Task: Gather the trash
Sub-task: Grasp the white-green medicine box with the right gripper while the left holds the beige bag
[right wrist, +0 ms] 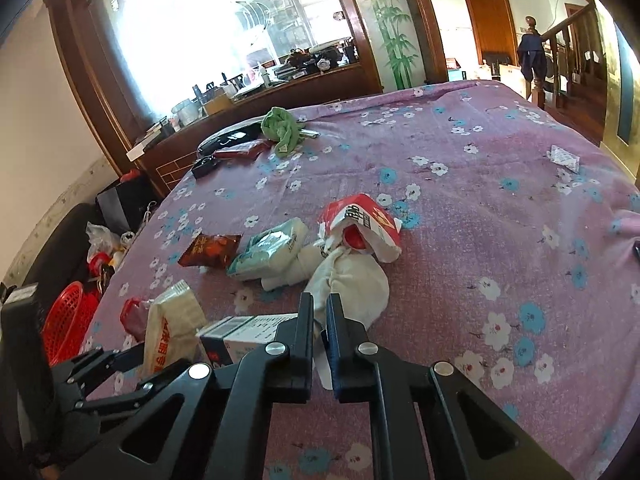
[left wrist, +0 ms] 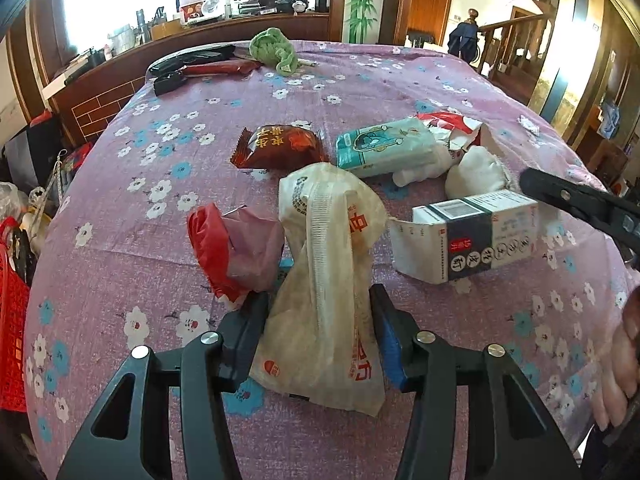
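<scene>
The left gripper (left wrist: 320, 320) clamps a crumpled beige paper bag (left wrist: 324, 272) that stands on the floral-covered surface (left wrist: 120, 272), a red plastic bag (left wrist: 224, 248) touching its left side. The right gripper (right wrist: 320, 312) is closed on the edge of a white cloth wad (right wrist: 352, 288). A medicine box (left wrist: 468, 232), tissue pack (left wrist: 384, 148) and brown snack wrapper (left wrist: 280, 146) lie nearby.

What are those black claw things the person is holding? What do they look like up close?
Each hand-held gripper is a black two-finger tool. The left hand-held gripper has angular black linkage arms with triangular cut-outs, round silver pivot bolts and blue pads on the inner faces of its fingers. The right hand-held gripper is built the same way: flat black fingers, silver bolts, a dark blue pad. No cables or sleeves show.
</scene>
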Action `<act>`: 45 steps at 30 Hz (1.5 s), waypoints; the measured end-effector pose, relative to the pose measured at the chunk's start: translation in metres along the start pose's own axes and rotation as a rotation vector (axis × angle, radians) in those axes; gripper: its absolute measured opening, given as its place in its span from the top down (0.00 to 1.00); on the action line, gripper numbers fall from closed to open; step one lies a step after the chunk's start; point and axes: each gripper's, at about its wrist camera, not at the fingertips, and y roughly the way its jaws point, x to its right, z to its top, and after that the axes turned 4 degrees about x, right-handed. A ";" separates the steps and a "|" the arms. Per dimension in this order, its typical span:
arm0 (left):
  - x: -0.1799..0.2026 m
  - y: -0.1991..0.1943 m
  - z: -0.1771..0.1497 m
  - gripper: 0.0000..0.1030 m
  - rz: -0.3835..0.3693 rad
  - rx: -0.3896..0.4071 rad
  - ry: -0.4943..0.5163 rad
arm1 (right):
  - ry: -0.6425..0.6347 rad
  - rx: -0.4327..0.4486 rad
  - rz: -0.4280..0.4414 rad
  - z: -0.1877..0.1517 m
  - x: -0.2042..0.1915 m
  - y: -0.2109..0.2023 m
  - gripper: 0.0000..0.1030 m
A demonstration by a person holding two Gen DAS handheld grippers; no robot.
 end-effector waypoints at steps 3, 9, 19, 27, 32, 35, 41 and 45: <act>0.003 0.006 0.003 0.49 0.009 -0.018 0.008 | 0.008 -0.016 0.018 -0.006 0.005 -0.005 0.94; 0.003 0.008 0.003 0.56 0.023 -0.018 0.007 | 0.008 -0.139 0.125 -0.029 0.007 -0.014 0.92; -0.011 -0.022 -0.011 0.57 0.016 0.023 -0.007 | -0.134 -0.145 0.244 -0.038 -0.010 -0.035 0.46; -0.027 -0.033 -0.021 0.57 0.014 0.030 -0.046 | -0.311 -0.211 0.222 -0.043 -0.042 0.005 0.37; -0.032 -0.035 -0.028 0.57 0.009 0.041 -0.057 | -0.358 -0.215 0.191 -0.053 -0.052 0.010 0.64; -0.033 -0.037 -0.032 0.57 0.011 0.068 -0.059 | -0.364 -0.183 0.170 -0.059 -0.059 0.004 0.64; -0.033 -0.047 -0.035 0.57 0.047 0.148 -0.072 | -0.299 -0.047 0.165 -0.056 -0.072 -0.010 0.64; -0.033 -0.050 -0.037 0.57 0.077 0.174 -0.079 | -0.249 0.011 0.148 -0.050 -0.076 -0.009 0.64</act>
